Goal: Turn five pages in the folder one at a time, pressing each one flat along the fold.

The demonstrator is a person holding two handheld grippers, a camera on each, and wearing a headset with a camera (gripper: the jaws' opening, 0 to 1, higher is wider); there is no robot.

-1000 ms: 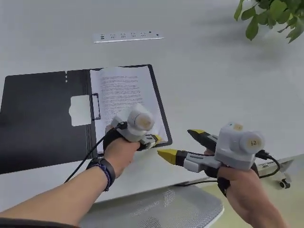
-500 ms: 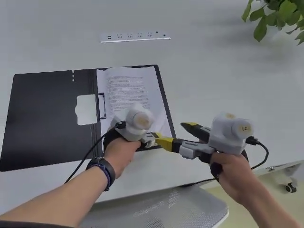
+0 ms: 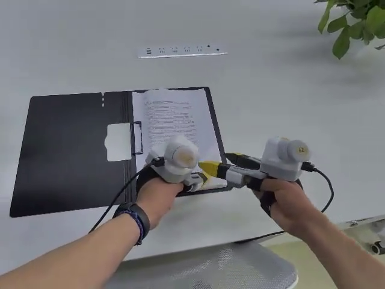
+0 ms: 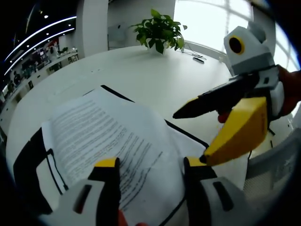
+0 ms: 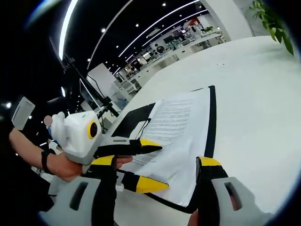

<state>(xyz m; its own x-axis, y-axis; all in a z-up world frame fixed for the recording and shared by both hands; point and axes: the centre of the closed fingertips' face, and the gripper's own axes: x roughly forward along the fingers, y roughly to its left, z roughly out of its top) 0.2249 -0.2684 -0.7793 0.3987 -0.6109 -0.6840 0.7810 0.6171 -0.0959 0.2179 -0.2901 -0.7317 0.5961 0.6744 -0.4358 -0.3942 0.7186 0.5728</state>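
Observation:
An open black folder (image 3: 66,150) lies flat on the white table, with a stack of printed pages (image 3: 180,123) on its right half under a clip (image 3: 137,137). My left gripper (image 3: 198,178) sits at the pages' near right corner. It is open, its yellow-tipped jaws (image 4: 150,165) spread just above the printed pages (image 4: 108,136). My right gripper (image 3: 215,162) comes in from the right beside it, also open (image 5: 156,162), with its jaws astride the folder's near right corner and the pages (image 5: 178,136). The left gripper (image 5: 141,165) appears there too, its jaws apart.
A white power strip (image 3: 182,51) lies at the back of the table. Green plant leaves (image 3: 355,24) hang at the top right. The table's near edge runs just behind my hands, with a grey mesh chair seat (image 3: 210,268) below it. A black cable (image 3: 114,201) trails from the left gripper.
My right gripper has moved left from off the table's edge to the folder's near right corner, close to the left gripper. The left gripper has stayed at that corner.

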